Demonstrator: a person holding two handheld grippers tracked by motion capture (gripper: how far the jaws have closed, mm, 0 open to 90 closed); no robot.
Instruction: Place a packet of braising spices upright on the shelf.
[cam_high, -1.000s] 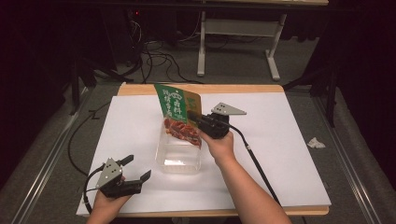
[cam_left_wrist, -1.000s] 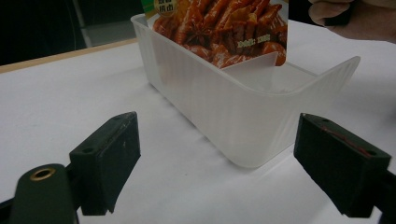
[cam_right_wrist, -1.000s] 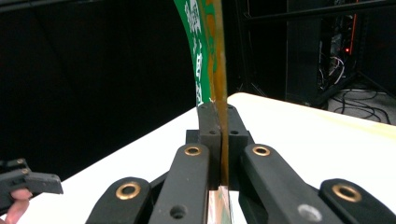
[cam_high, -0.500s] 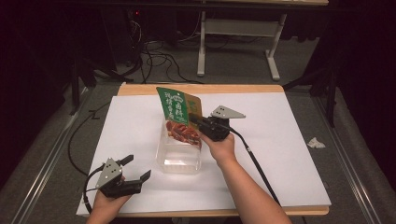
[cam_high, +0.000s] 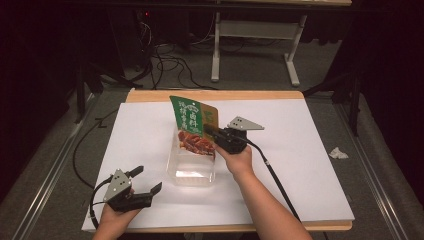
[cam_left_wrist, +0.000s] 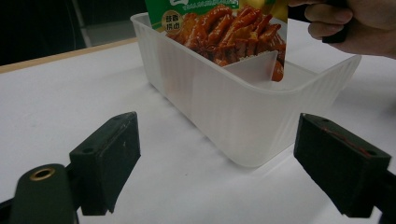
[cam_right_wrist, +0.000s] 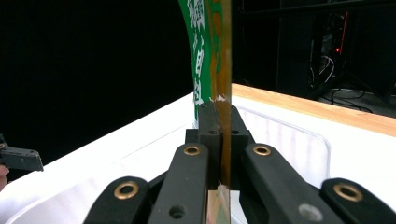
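Note:
A green snack pouch (cam_high: 191, 122) printed with red-brown food stands upright, its lower end inside a clear plastic container (cam_high: 192, 172) at the table's middle. My right gripper (cam_high: 212, 133) is shut on the pouch's right edge, just above the container's far end. In the right gripper view the jaws (cam_right_wrist: 219, 121) pinch the pouch (cam_right_wrist: 210, 56) edge-on, with the container wall (cam_right_wrist: 289, 140) behind. My left gripper (cam_high: 148, 181) rests open near the front left, apart from the container. Its view faces the container's corner (cam_left_wrist: 233, 107), with the pouch (cam_left_wrist: 224, 28) above it.
White paper (cam_high: 300, 165) covers the wooden table. A crumpled white scrap (cam_high: 338, 153) lies on the floor to the right. Cables and a desk frame (cam_high: 250, 45) stand beyond the far edge. The person's hand (cam_left_wrist: 359, 23) holding the right gripper is behind the container.
The right gripper has lowered the pouch a little deeper into the container. The left gripper has stayed in place, open.

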